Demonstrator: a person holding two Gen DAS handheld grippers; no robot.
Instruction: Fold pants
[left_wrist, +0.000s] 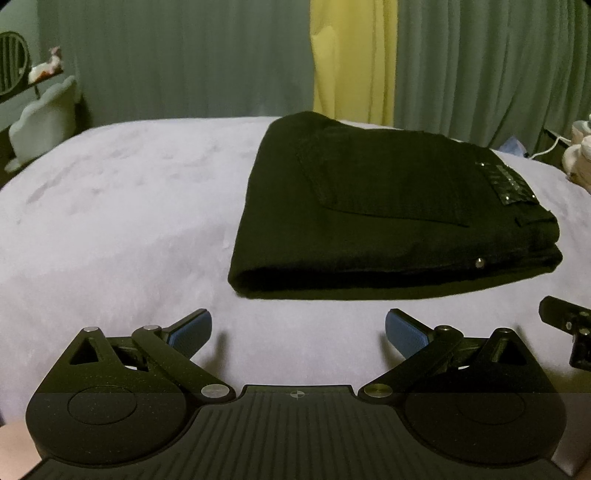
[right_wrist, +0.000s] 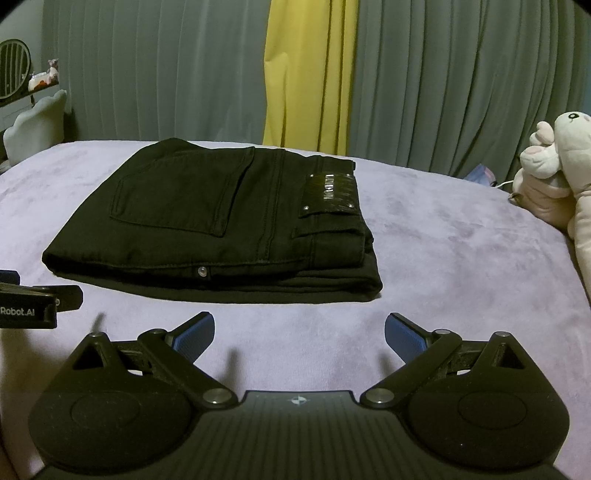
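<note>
Hovering level, left claw (left_wrist: 298, 334) and right claw (right_wrist: 299, 334) gape before folded pants (right_wrist: 218, 218).

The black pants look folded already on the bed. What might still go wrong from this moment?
1. The folded black pants are a thick stack; the layers at the waistband corner look uneven, so a nudge may slide them apart.
2. Both the left gripper and the right gripper are open close to the near edge; moving forward could catch the fold.
3. The soft purple bed cover may wrinkle and tilt the stack.
</note>
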